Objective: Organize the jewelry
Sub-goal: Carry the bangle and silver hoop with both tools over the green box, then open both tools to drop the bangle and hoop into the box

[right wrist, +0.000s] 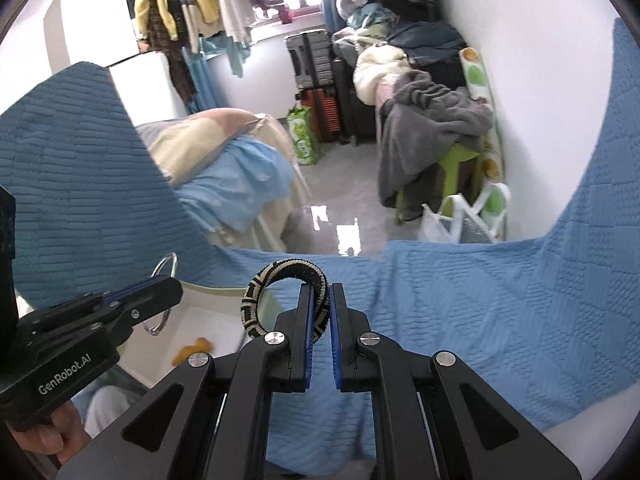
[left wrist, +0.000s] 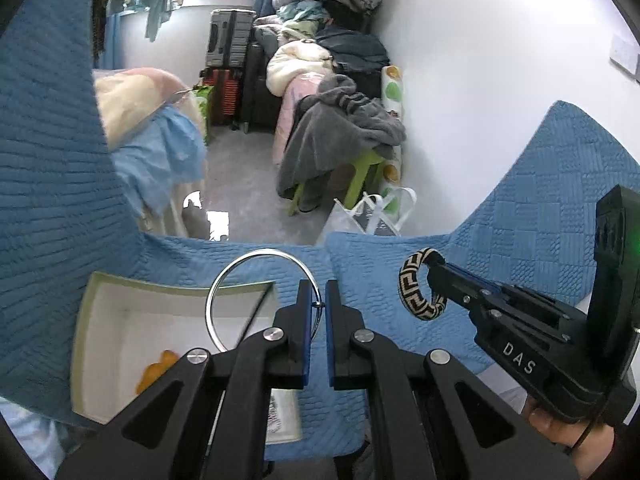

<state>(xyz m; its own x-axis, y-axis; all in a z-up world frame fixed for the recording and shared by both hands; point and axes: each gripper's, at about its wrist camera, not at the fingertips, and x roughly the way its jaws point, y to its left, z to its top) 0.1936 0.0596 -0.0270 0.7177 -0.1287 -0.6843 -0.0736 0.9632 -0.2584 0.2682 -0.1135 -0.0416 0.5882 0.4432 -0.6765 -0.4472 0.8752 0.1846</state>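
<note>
My left gripper (left wrist: pixel 319 300) is shut on a thin silver bangle (left wrist: pixel 224 280) and holds it above the open white box (left wrist: pixel 120 320). The bangle also shows in the right wrist view (right wrist: pixel 166 268), where the left gripper (right wrist: pixel 160 292) comes in from the left. My right gripper (right wrist: pixel 321 312) is shut on a black-and-cream patterned woven bangle (right wrist: pixel 276 276), held above the blue quilt just right of the box (right wrist: pixel 224 312). In the left wrist view the woven bangle (left wrist: pixel 412 284) hangs from the right gripper (left wrist: pixel 434 276). An orange item (left wrist: pixel 154 372) lies inside the box.
A blue quilted cover (left wrist: pixel 400 264) spreads over the surface and rises at both sides. Beyond its edge are the grey floor (left wrist: pixel 248 184), a green stool with grey clothes (left wrist: pixel 340 136), a white bag (left wrist: pixel 372 216), suitcases and a bed with light blue bedding (right wrist: pixel 240 176).
</note>
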